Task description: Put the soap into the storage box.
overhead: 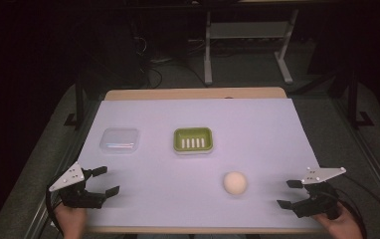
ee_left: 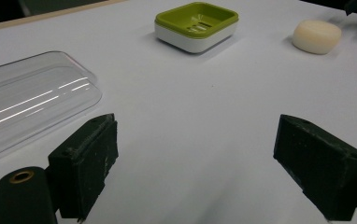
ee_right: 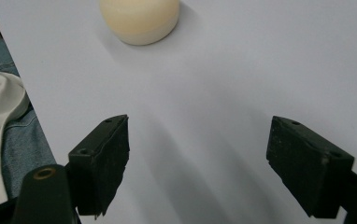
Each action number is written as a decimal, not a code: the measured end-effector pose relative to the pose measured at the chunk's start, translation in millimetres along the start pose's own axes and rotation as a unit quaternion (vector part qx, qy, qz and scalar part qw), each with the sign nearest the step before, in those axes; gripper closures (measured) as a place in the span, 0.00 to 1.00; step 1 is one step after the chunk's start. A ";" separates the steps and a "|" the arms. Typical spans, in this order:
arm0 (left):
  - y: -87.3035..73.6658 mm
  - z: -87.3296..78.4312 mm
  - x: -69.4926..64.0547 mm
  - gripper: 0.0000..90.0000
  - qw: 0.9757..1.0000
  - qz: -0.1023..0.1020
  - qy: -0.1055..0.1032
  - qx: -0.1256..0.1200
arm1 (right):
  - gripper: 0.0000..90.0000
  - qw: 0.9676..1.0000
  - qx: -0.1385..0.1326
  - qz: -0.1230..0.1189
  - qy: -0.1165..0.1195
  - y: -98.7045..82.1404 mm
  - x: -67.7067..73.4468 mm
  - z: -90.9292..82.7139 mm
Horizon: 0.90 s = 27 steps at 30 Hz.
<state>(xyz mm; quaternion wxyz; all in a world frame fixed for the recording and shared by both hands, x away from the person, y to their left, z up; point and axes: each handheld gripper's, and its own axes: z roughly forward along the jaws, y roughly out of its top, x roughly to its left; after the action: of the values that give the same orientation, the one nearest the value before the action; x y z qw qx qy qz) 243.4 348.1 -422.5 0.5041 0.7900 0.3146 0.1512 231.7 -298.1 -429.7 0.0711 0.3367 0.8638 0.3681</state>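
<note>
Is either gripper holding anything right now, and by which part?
Nothing is held. The left gripper and right gripper both stand open over bare table; the soap bar lies untouched.

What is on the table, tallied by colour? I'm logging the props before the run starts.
Green and white: 1, the soap dish
Clear: 1, the plastic lid
Cream: 1, the soap bar
Total: 3
</note>
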 end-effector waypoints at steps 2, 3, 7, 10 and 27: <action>0.1 0.1 0.3 0.15 1.000 -0.001 -0.001 0.000 | 0.23 1.000 0.005 -0.002 -0.001 1.0 1.6 1.0; 0.4 0.2 0.4 0.15 1.000 0.002 -0.001 -0.001 | 0.23 1.000 0.008 -0.008 -0.005 2.2 3.1 2.0; -0.6 -0.3 2.2 0.15 1.000 0.000 -0.001 -0.001 | 0.23 1.000 0.009 -0.015 -0.002 7.8 5.5 3.7; -0.9 -0.7 2.7 0.15 1.000 -0.004 0.001 -0.003 | 0.23 1.000 0.009 -0.019 0.000 10.9 6.8 4.5; -0.5 -0.7 2.6 0.15 1.000 0.000 -0.003 -0.004 | 0.25 0.999 0.026 -0.040 0.019 30.9 14.3 18.0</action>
<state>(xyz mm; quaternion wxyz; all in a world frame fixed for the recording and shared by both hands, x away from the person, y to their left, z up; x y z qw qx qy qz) 244.8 350.4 -422.9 0.5084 0.7882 0.3126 0.1504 243.8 -262.9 -419.7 0.0605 0.2968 0.8871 0.3482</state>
